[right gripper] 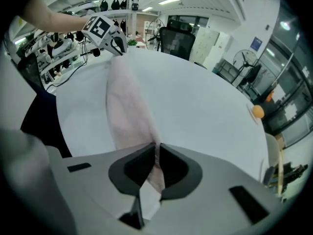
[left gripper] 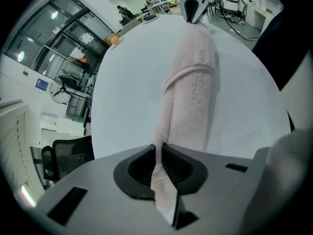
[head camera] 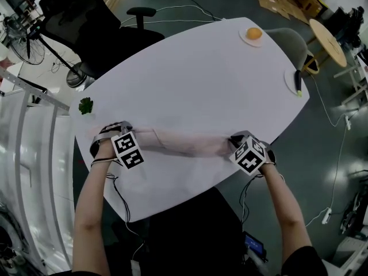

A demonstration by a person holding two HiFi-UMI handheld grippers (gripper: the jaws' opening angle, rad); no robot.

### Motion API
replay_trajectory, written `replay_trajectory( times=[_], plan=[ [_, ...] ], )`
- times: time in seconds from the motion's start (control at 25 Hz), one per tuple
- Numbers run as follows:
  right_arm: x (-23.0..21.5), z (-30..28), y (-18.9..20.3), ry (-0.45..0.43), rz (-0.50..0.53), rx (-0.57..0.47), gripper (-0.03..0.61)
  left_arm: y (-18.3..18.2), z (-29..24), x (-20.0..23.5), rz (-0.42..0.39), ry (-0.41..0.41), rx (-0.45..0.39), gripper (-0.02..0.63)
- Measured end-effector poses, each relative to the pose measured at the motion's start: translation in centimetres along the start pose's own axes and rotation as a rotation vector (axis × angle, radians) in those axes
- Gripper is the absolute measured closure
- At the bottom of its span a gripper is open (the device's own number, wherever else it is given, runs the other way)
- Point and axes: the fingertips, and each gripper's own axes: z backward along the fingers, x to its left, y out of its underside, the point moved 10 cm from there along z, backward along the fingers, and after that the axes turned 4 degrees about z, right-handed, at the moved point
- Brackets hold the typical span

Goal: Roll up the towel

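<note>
**Pink towel, part-rolled, pinched at both ends**

Pale pink and fleecy, the towel (head camera: 179, 142) lies as a long, loose roll across the near side of the white table (head camera: 201, 73), stretched between the person's two tools. The left gripper (left gripper: 159, 149) is clamped on a thin flap at the towel's left end, and the right gripper (right gripper: 156, 150) is clamped on the cloth at the other end. The rolling appears to be under way, with several turns likely done. The roll looks soft and uneven: it has a fold line partway along and is thicker in the middle than at the pinched ends. The next move probably calls for turning both ends over together, at an even pace, so the layers stay snug and the roll does not skew.
</note>
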Motion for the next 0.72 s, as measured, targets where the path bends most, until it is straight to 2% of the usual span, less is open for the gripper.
replay_trajectory(
  times=[0.16, 0.36, 0.52, 0.64, 0.72],
  plan=[
    [-0.9, -1.8, -0.1, 0.001, -0.004, 0.019, 0.537, -0.5, -1.4, 0.9, -0.011, 0.008, 0.018, 0.56],
    [-1.2, -2.5, 0.1, -0.032, 0.013, 0.028, 0.54, -0.7, -2.9, 1.5, 0.058, 0.061, 0.023, 0.575],
    [-1.1, -2.5, 0.0, -0.049, 0.03, 0.032, 0.551, -0.8, -3.1, 1.7, 0.057, 0.089, 0.035, 0.578],
    [-1.1, -2.5, 0.1, -0.045, 0.039, 0.019, 0.558, -0.8, -2.9, 1.7, 0.075, 0.078, 0.024, 0.578],
    [-1.2, -2.3, 0.4, -0.028, 0.018, 0.003, 0.557, -0.9, -2.7, 1.7, 0.084, 0.04, 0.011, 0.574]
  ],
)
